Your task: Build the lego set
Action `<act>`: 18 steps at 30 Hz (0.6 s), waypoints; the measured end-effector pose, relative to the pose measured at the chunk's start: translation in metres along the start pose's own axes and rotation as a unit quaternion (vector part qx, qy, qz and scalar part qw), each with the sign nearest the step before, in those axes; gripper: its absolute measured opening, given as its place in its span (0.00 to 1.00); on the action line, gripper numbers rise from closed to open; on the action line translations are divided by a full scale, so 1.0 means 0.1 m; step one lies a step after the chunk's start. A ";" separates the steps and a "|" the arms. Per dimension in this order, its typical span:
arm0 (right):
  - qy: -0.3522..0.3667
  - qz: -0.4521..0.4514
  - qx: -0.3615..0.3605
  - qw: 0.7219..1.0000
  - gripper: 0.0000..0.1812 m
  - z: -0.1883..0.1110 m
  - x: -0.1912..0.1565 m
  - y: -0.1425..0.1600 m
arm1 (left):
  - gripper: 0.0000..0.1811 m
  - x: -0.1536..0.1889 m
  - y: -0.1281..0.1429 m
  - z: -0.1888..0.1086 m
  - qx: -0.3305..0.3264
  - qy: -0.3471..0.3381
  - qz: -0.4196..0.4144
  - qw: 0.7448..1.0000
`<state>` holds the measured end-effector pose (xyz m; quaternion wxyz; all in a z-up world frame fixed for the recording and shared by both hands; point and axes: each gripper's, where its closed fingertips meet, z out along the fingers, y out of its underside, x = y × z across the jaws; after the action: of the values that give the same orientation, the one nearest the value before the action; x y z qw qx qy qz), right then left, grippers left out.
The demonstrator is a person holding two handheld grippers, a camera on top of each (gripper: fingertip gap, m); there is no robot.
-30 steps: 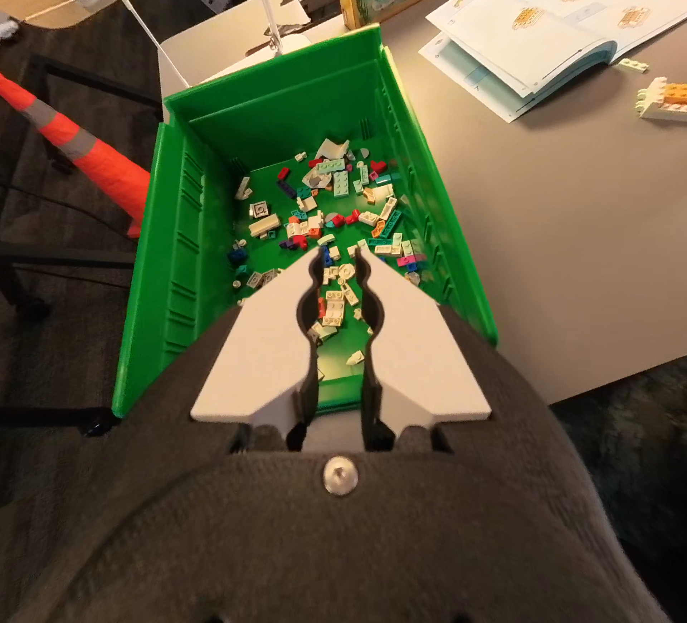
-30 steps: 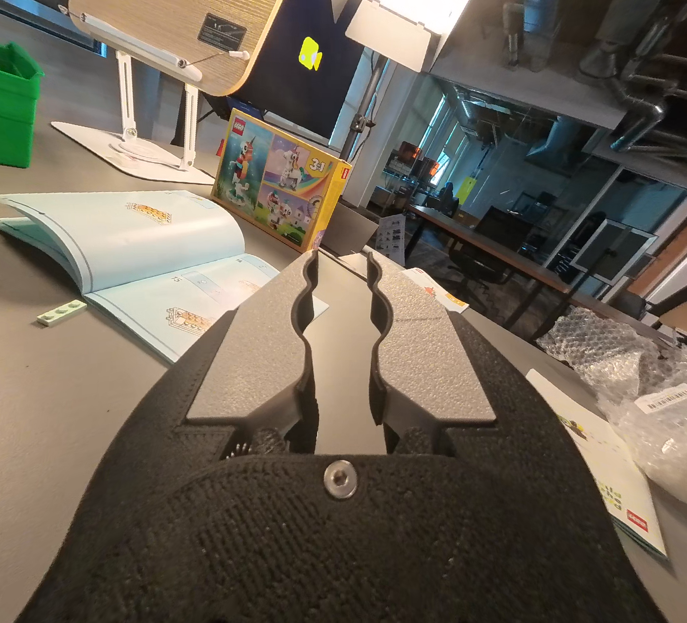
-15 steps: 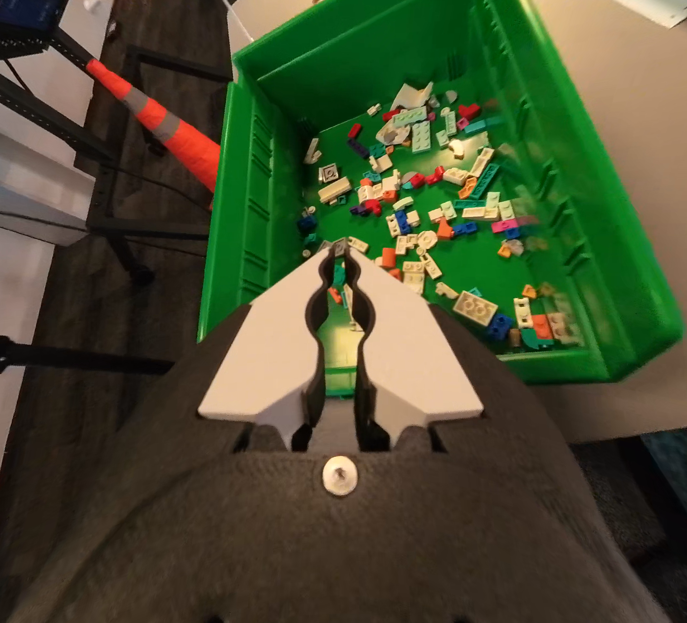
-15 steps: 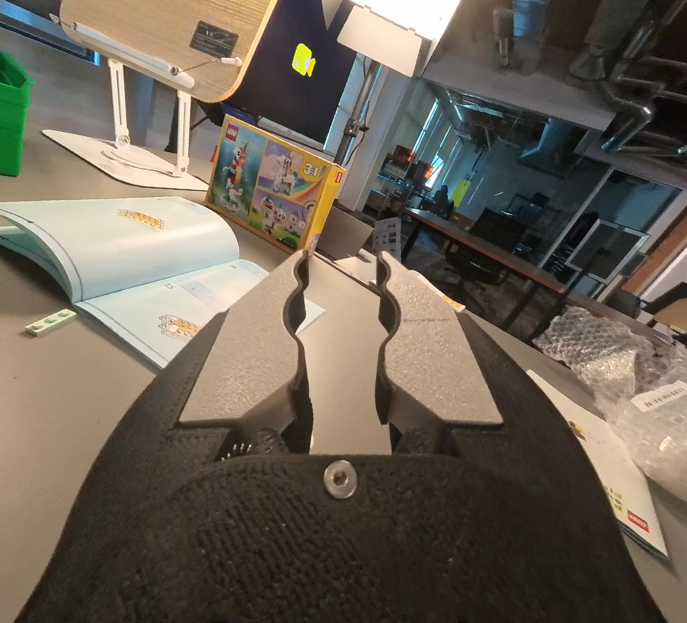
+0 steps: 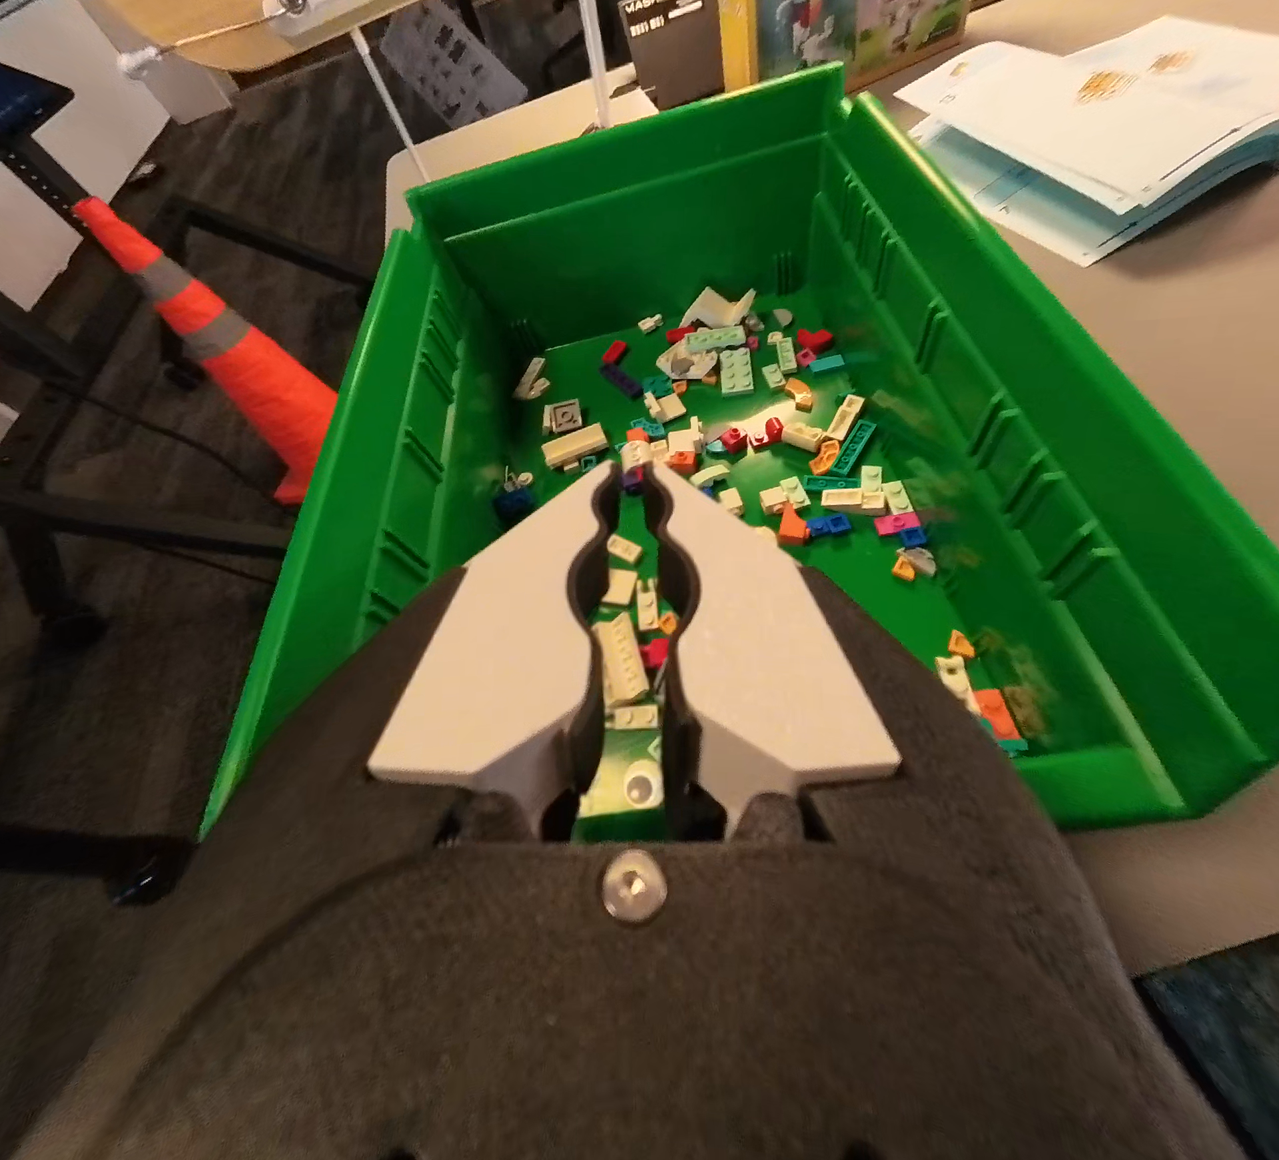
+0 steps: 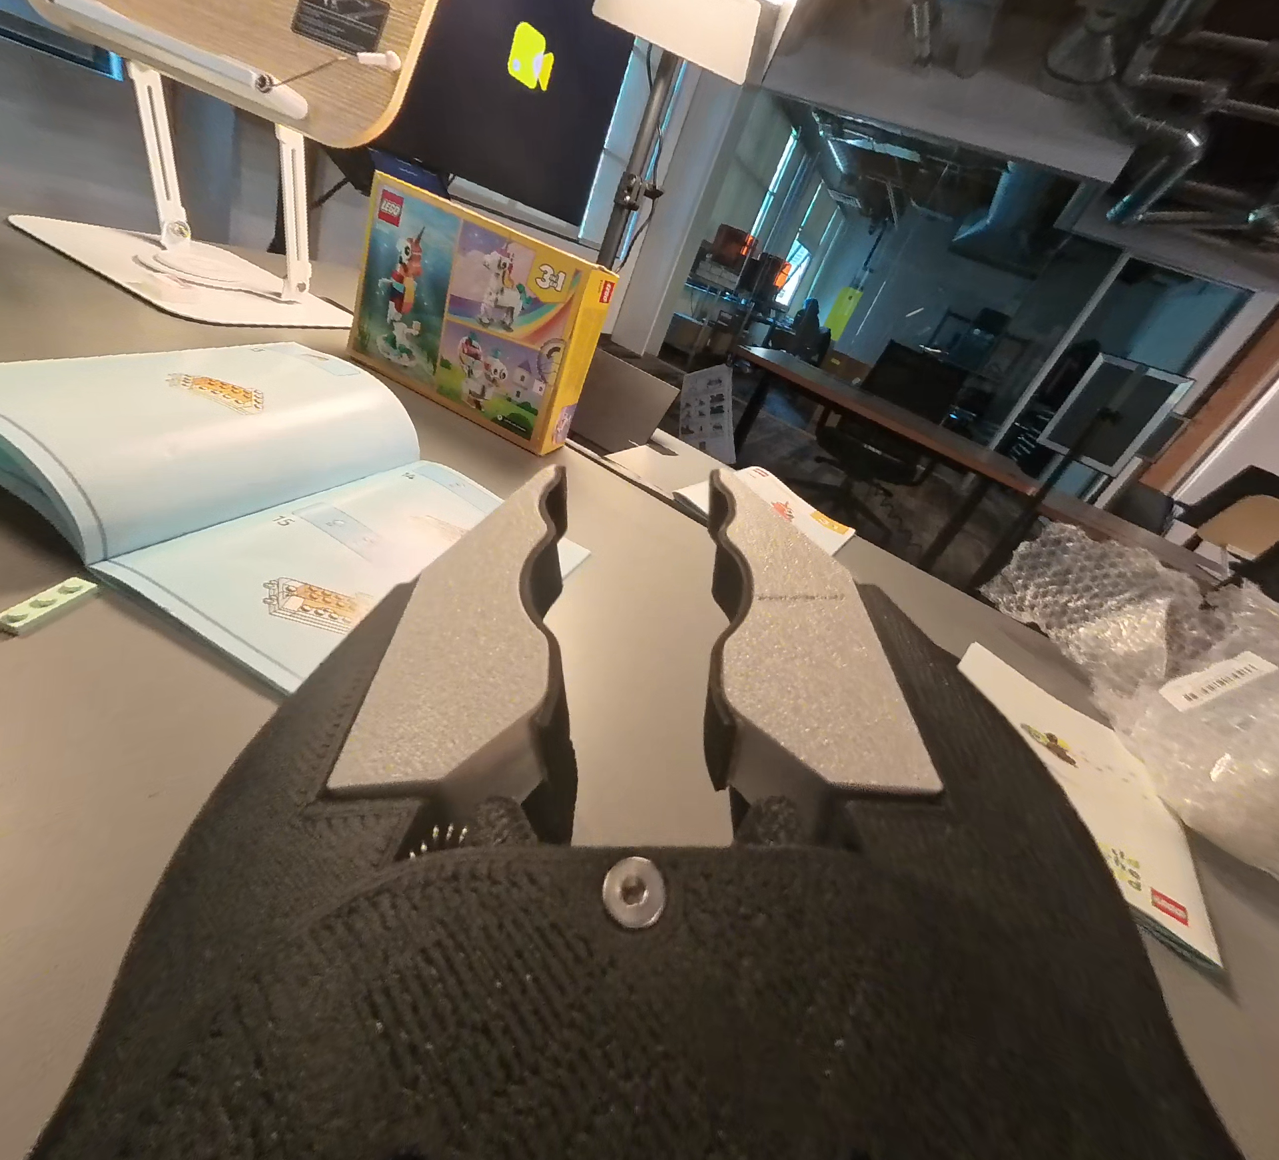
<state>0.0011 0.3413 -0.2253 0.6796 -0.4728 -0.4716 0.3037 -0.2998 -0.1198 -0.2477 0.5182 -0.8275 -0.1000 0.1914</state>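
The left tongs nip a small whitish piece, its shape half-hidden; the right tongs gape empty.

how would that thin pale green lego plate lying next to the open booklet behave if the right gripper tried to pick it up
The thin pale green lego plate lies flat on the grey table, so the open right gripper would probably struggle to get under its low edges. It looks stiff and light, so a push would likely slide it, not tip or roll it.
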 end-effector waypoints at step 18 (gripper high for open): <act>-0.004 -0.005 -0.034 0.999 0.21 0.06 -0.03 0.11 | 0.04 0.16 -0.13 0.09 0.112 0.044 -0.057 0.991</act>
<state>-0.0050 0.3451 -0.2358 0.6627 -0.4918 -0.4870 0.2860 -0.2887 -0.1011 -0.2429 0.6218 -0.7646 -0.1025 0.1351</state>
